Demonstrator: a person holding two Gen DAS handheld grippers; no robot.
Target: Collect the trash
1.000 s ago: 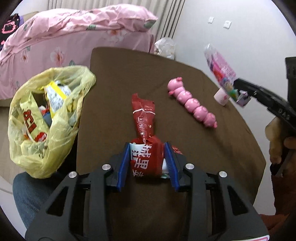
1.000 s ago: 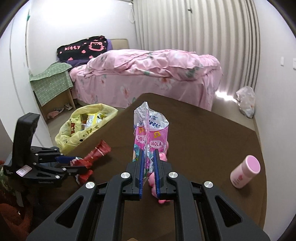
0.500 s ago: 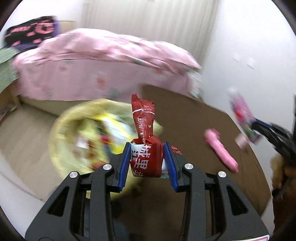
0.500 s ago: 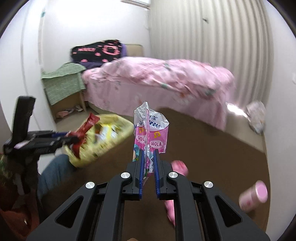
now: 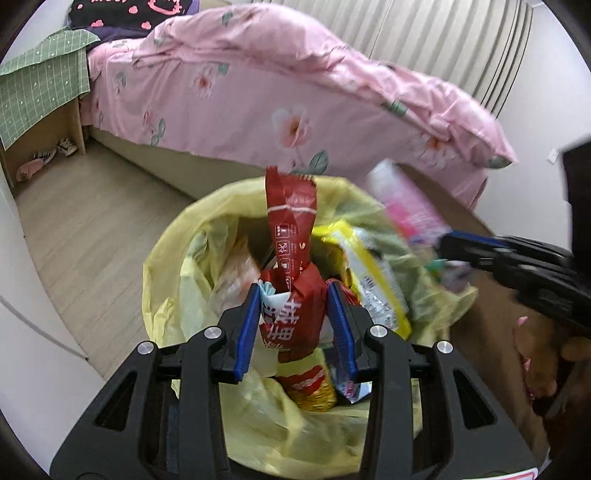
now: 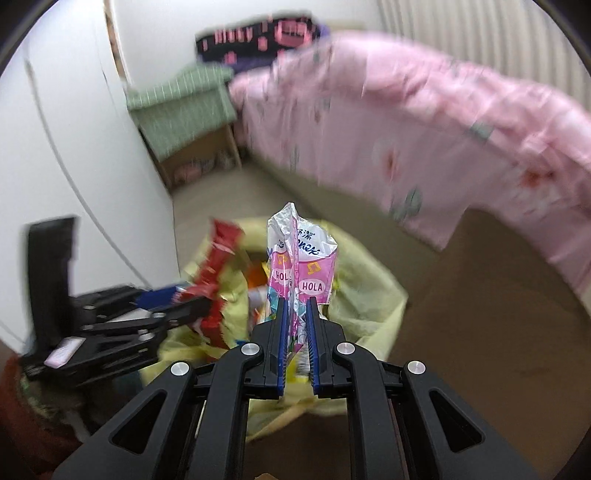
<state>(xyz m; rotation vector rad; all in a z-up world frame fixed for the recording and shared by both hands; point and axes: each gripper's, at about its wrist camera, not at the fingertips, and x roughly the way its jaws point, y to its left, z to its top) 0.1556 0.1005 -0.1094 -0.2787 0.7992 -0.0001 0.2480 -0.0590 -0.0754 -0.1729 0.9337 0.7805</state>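
Over the yellow bag (image 5: 177, 258), the left gripper (image 5: 291, 314) grasps a red wrapper (image 5: 290, 236) and the right gripper (image 6: 296, 317) clamps a pink packet (image 6: 303, 266).

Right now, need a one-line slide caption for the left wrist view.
Left gripper holds a crumpled red snack wrapper over the open yellow plastic trash bag.

A bed under a pink floral duvet (image 5: 295, 96) fills the background, with a black pillow (image 5: 129, 11) at its head, a green checked cloth (image 5: 40, 85) draped over a wooden side table beside it, and pale pleated curtains (image 5: 461, 48) behind.
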